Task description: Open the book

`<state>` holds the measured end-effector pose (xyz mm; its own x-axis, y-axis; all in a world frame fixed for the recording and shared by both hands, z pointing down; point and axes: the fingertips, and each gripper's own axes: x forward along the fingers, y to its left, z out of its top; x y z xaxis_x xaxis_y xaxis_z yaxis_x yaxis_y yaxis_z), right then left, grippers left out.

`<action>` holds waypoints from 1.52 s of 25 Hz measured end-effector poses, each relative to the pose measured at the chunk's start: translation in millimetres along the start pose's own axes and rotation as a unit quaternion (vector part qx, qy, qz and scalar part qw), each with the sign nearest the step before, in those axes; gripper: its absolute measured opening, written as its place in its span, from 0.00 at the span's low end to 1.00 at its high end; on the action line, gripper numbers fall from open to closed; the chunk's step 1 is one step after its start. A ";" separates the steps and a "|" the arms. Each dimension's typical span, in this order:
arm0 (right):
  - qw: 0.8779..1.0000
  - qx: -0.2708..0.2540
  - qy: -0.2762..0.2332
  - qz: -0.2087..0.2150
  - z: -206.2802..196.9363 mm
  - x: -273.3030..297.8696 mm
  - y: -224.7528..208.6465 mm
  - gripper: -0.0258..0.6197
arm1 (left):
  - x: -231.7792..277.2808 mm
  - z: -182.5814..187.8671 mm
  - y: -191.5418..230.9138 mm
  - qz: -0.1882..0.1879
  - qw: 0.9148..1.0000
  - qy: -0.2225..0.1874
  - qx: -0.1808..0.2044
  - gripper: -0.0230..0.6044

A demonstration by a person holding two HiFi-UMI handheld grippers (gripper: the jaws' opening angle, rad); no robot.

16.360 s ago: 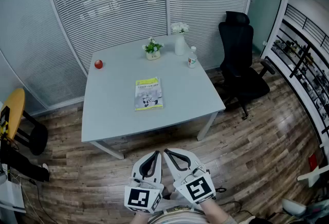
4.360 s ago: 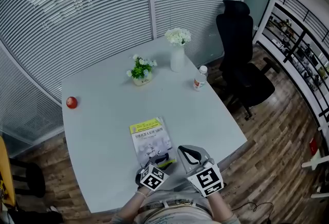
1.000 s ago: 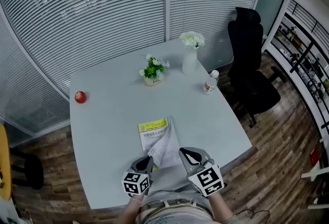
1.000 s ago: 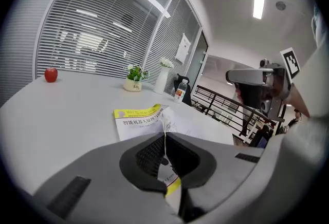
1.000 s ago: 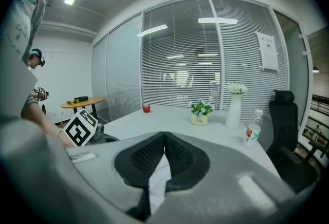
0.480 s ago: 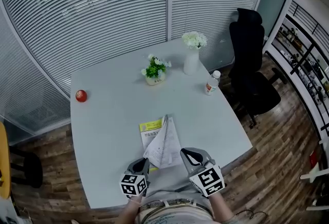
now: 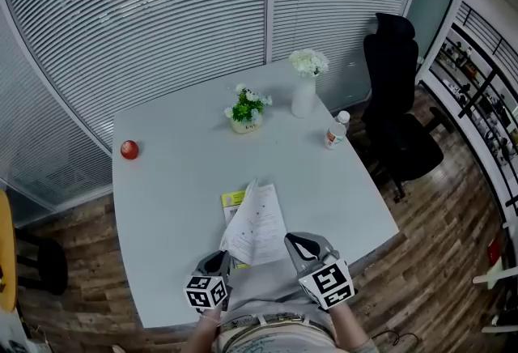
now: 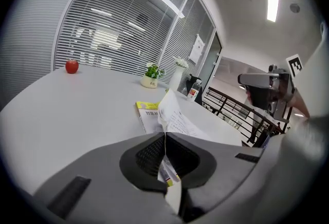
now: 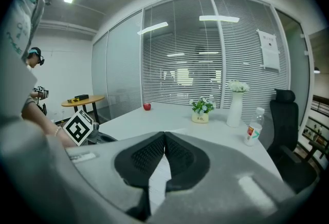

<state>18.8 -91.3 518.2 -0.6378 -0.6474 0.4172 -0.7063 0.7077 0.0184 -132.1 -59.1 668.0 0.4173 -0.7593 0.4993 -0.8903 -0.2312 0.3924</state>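
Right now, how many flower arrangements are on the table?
2: a small pot at far centre, and a tall white vase just right of it, near the bottle. Nothing seems to be hiding another.

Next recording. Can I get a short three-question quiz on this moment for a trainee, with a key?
1. Multiple choice: what do the left tongs pinch?
A) nothing
B) a lifted leaf of the book
C) a pen

2. True or false: the right tongs stand wide open.

3. Fill in: in the head view, the red apple lies near the table's ____ edge (left or right).

Key
1. B. The tongs are shut on the leaf, which stands raised off the rest of the book.
2. False. They are shut with nothing between them.
3. Left.
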 end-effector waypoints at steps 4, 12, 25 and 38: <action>1.000 -0.001 0.006 0.002 -2.0 2.1 0.5 0.04 | -3.4 -2.6 6.5 0.007 1.000 0.003 0.000 0.04; 1.000 -0.004 0.009 0.009 -3.5 4.8 4.1 0.04 | -11.2 -7.2 17.7 0.025 1.000 0.002 -0.007 0.04; 1.000 -0.003 0.017 0.012 -8.0 5.7 6.6 0.04 | -26.4 -20.5 46.5 0.059 0.997 0.003 -0.050 0.04; 1.000 -0.002 0.023 0.018 -9.8 12.0 10.4 0.04 | -48.4 -35.3 77.8 0.098 0.993 0.014 -0.068 0.04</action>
<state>6.9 -89.0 532.2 -0.6476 -0.6088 0.4583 -0.6828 0.7306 0.0058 -215.1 -18.8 701.7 0.2446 -0.7644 0.5965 -0.9231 0.0046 0.3845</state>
